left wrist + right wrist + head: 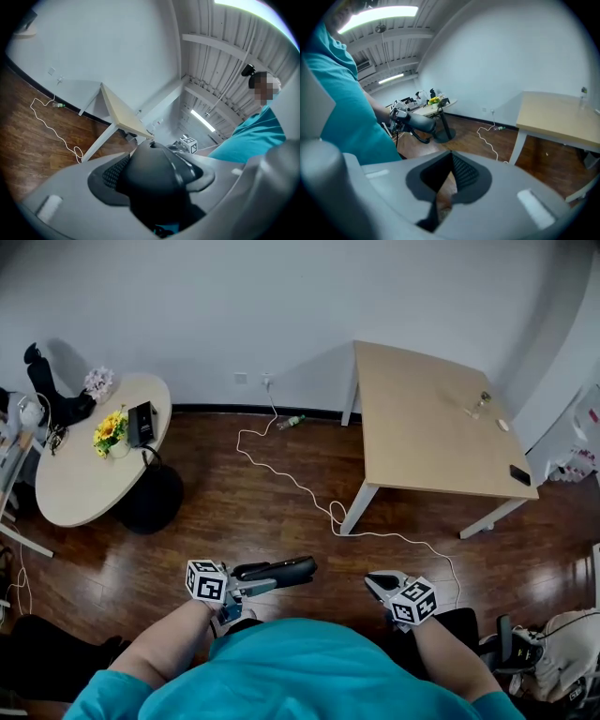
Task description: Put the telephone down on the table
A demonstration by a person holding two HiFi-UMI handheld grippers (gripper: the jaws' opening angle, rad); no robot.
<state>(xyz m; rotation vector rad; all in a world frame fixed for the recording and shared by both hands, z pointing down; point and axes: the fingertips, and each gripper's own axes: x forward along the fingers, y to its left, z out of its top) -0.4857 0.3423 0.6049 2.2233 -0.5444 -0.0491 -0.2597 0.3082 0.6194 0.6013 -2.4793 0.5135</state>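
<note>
Left gripper [251,583] held roughly level in front of the chest, jaws clamped on the black telephone [279,570], handset lying crosswise toward the right. Right gripper [382,583] tilted downward, jaws seemingly together save a thin slit, nothing between. Both forearms drawn in close to the body. Telephone over the wooden floor [281,512], well apart from the square table [422,418].
</note>
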